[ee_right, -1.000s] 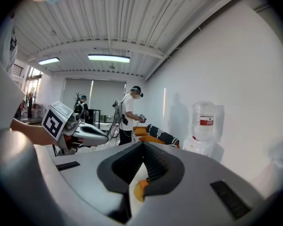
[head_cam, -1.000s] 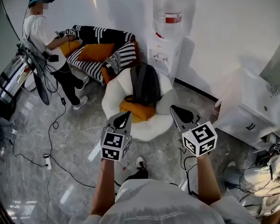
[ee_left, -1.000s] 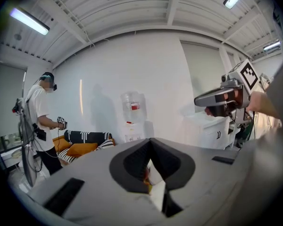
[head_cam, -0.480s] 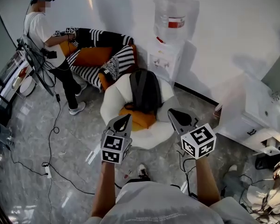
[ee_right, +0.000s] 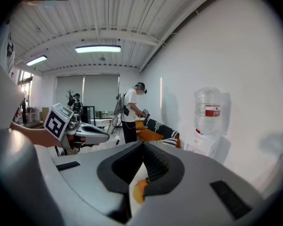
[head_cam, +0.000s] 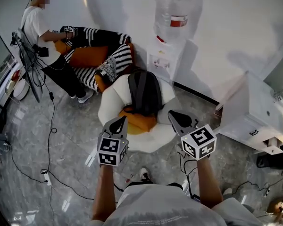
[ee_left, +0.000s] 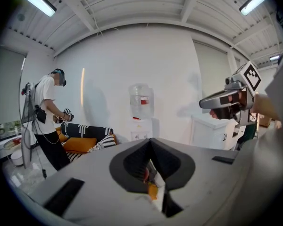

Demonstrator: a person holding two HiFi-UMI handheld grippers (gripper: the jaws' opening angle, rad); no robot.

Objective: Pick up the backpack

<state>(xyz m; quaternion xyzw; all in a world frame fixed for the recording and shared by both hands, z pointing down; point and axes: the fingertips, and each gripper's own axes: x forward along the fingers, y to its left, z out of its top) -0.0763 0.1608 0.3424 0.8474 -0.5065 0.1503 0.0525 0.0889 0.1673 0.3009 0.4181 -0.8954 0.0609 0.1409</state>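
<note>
A dark backpack stands upright on a round white armchair, leaning on its back above an orange cushion. My left gripper hovers over the chair's front left rim, shut and empty. My right gripper hovers at the chair's front right, also shut with nothing in it. Both point toward the backpack and stay short of it. In the left gripper view the jaws meet, with a sliver of orange cushion in the gap below. The right gripper view shows its jaws closed too.
A water dispenser stands against the wall behind the chair. A striped sofa with an orange cushion lies back left, where a person stands with grippers. A white cabinet is at right. Cables trail on the tiled floor.
Both grippers and my view have moved forward toward the armchair and dropped slightly; the backpack now sits nearer the jaw tips. Both stayed shut.
</note>
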